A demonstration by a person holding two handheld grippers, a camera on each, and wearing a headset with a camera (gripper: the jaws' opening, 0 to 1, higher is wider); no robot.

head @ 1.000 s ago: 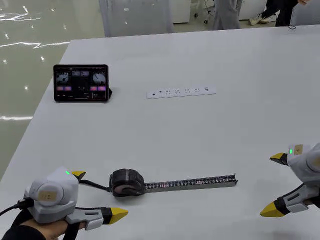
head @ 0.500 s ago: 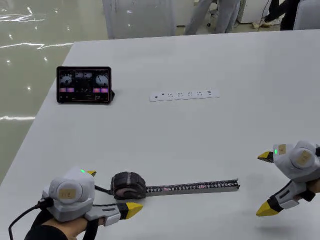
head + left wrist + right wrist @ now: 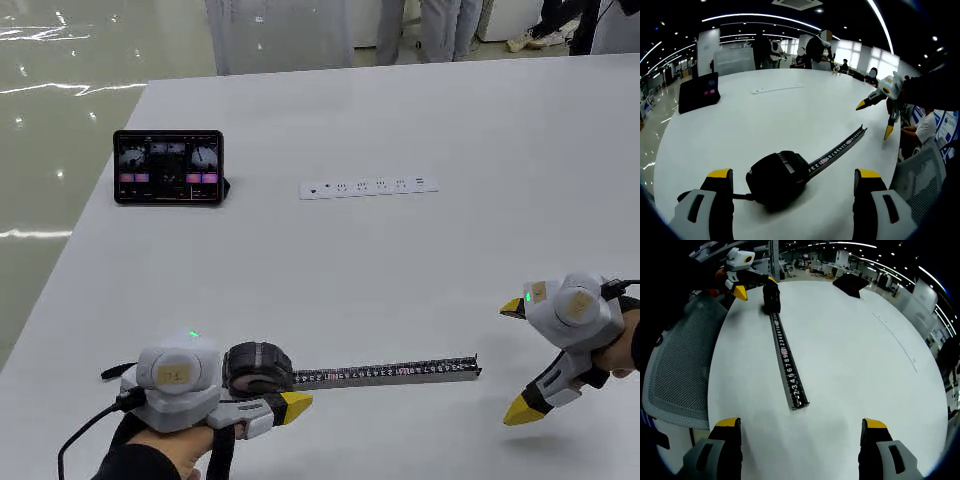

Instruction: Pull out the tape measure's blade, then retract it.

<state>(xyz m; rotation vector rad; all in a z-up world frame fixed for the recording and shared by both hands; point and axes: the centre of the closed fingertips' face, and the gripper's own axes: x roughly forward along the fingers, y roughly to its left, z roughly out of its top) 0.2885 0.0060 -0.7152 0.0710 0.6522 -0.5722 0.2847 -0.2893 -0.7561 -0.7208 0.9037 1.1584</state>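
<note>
Since a second ago the left gripper [image 3: 793,176] has come forward from beside the tape measure's case [image 3: 258,368], so its jaws now stand on either side of it, and the right gripper [image 3: 516,358] has edged nearer the blade's free end [image 3: 799,402]. The case and the drawn-out blade [image 3: 390,372] lie where they did, along the near edge of the white table [image 3: 400,260]. In the head view the left gripper's far jaw is hidden behind its own body and the case. The left gripper view shows both jaws spread wide, with gaps to the case on each side, gripping nothing. The right gripper is also wide apart and empty, just past the blade's tip.
</note>
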